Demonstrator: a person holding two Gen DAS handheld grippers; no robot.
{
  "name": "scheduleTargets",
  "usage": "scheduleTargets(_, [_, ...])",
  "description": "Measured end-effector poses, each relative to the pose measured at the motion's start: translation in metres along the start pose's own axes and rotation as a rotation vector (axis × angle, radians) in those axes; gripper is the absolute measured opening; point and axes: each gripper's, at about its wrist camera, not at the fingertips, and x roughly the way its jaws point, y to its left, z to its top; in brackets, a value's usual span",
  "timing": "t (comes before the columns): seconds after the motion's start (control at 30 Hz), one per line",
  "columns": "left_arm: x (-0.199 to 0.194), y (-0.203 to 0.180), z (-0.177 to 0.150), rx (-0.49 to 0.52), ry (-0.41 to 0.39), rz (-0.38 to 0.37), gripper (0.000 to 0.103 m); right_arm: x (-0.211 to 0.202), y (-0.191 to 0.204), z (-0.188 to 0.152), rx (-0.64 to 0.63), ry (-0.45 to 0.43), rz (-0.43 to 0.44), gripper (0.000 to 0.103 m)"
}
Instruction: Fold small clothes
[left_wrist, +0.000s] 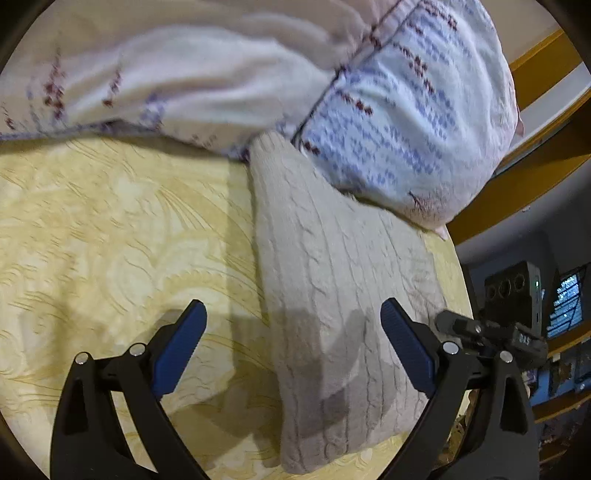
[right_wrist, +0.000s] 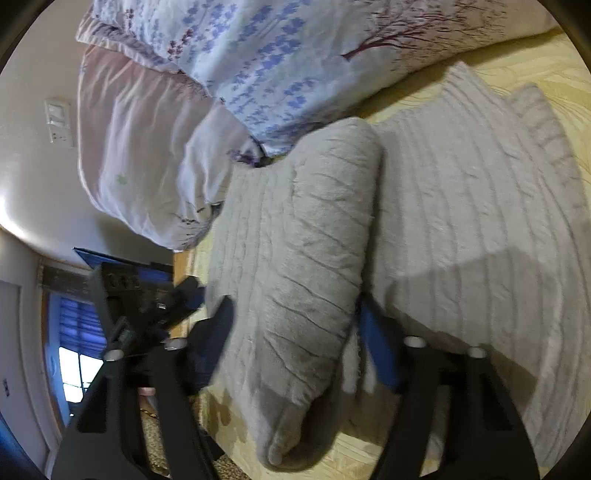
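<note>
Sweater (right_wrist: 295, 258) fold between right gripper (right_wrist: 295, 343) fingers, grip unclear, left gripper (left_wrist: 293, 339) spread.

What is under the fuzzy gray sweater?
The knit sweater lies on the yellow bedspread. Its rolled sleeve sits on top; anything beneath the sweater's middle stays hidden.

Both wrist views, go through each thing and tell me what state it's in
Left gripper: open, holding nothing.
Right gripper: fingers either side of a raised fold; grip unclear.
Knit sweater: partly folded, lying on the bedspread.
Floral duvet: bunched up behind the sweater.
Yellow bedspread: spread flat.
</note>
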Motion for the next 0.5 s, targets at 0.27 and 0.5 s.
scheduleTargets(0.27, [0.012,-0.005,-0.001,-0.017,0.026,-0.026,0.095,0.008,-0.015,0.01,0.051,-0.04,0.04,0.039])
scheduleTargets(0.5, [0.001,0.002,-0.001,-0.039,0.012,-0.03,0.095,-0.001,-0.013,0.007,0.015,-0.082,0.047,0.018])
